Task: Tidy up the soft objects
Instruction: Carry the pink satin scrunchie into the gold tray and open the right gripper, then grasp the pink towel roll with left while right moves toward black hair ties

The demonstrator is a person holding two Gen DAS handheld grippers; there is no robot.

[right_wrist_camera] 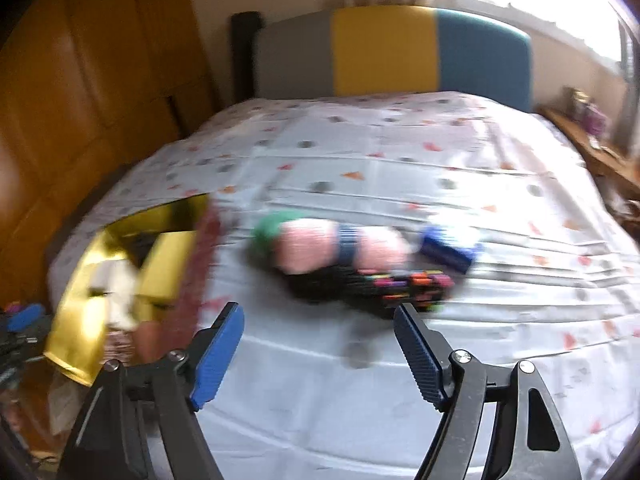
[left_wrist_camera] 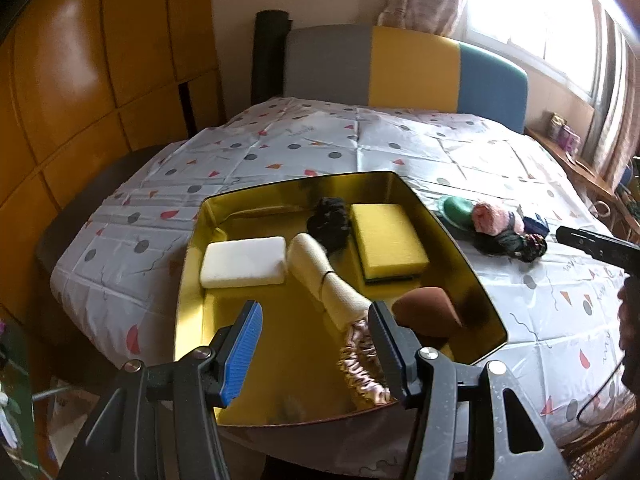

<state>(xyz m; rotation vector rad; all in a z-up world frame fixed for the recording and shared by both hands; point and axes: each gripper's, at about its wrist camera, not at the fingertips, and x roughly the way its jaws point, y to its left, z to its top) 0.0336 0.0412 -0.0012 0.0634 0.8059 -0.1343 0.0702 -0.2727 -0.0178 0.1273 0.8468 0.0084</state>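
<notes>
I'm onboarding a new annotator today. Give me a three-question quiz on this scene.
1. True or false: the left gripper is shut on the yellow sponge.
2. Which lies outside the gold tray? A) white sponge B) pink rolled cloth C) brown makeup sponge
3. Fill in: the right gripper is ____ (open or shut).

Key: 1 false; 2 B; 3 open.

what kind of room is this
Most likely a bedroom at home: a padded grey, yellow and blue headboard stands behind the table's patterned cloth, with wooden wardrobe doors on one side and a curtained window on the other.
</notes>
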